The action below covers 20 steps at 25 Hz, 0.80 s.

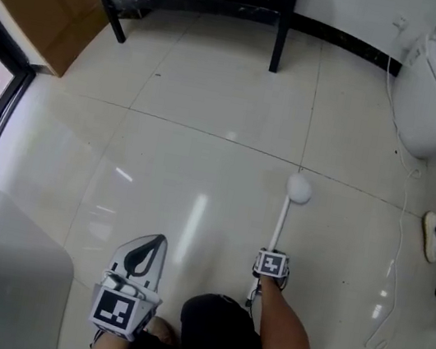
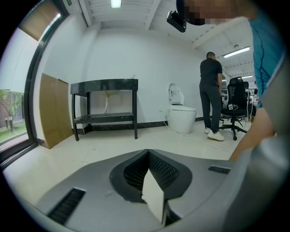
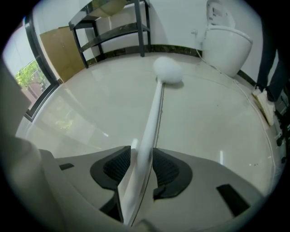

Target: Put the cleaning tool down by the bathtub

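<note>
Brush [image 1: 286, 211] laid on floor [image 1: 210, 126], right of tub [image 1: 11, 258]; release judged nearly done.
Its handle is flanked by the right gripper's [image 3: 142, 165] spread jaws, seemingly unpinched; the left gripper [image 2: 152, 186] is pressed together, empty.

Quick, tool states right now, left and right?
Left tool: closed, nothing in it.
Right tool: open; the brush handle lies between its jaws, apparently not clamped.
</note>
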Available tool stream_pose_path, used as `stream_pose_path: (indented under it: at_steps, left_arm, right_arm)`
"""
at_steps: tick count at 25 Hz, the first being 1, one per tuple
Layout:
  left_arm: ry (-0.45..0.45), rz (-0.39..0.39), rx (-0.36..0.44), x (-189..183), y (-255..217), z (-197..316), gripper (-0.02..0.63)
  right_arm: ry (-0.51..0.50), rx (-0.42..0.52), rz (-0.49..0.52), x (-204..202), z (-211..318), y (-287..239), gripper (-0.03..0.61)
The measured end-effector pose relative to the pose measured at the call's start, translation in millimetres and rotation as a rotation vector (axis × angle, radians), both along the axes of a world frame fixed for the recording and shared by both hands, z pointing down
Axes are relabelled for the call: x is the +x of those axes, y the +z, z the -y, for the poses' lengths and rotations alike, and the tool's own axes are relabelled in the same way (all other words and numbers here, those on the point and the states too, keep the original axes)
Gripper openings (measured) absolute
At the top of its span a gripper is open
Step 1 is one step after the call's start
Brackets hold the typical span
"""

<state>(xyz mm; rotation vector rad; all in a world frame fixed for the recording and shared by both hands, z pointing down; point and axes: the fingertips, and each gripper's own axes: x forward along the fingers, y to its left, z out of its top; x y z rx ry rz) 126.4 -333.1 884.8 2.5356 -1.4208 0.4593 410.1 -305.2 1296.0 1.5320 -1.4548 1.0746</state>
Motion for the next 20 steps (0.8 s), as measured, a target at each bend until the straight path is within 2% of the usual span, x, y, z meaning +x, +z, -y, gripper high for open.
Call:
stream_pose_path:
  at_steps: [6, 11, 13, 15, 18, 20]
  left_arm:
    - [0.010, -0.034, -0.025, 1, 9, 8, 0.000]
    - [0.053, -0.034, -0.024, 10, 14, 12, 0.000]
    - [0.054, -0.038, -0.023, 10, 15, 14, 0.000]
    - [0.055, -0.042, -0.022, 9, 14, 14, 0.000]
    - [0.058, -0.046, -0.018, 9, 14, 15, 0.000]
    - [0.061, -0.046, -0.013, 11, 15, 15, 0.000]
  right_arm:
    - [-0.017, 0.043, -0.027, -3, 3, 3, 0.189]
    - [-0.017, 0.006, -0.034, 1, -3, 5, 0.174]
    - [-0.002, 0.008, -0.020, 1, -3, 5, 0.143]
    - [0.018, 0.016, 0.012, -2, -2, 4, 0.137]
    - [0.038, 0.009, 0.006, 5, 1, 4, 0.131]
    - [0.090, -0.008, 0.055, 4, 0, 7, 0.122]
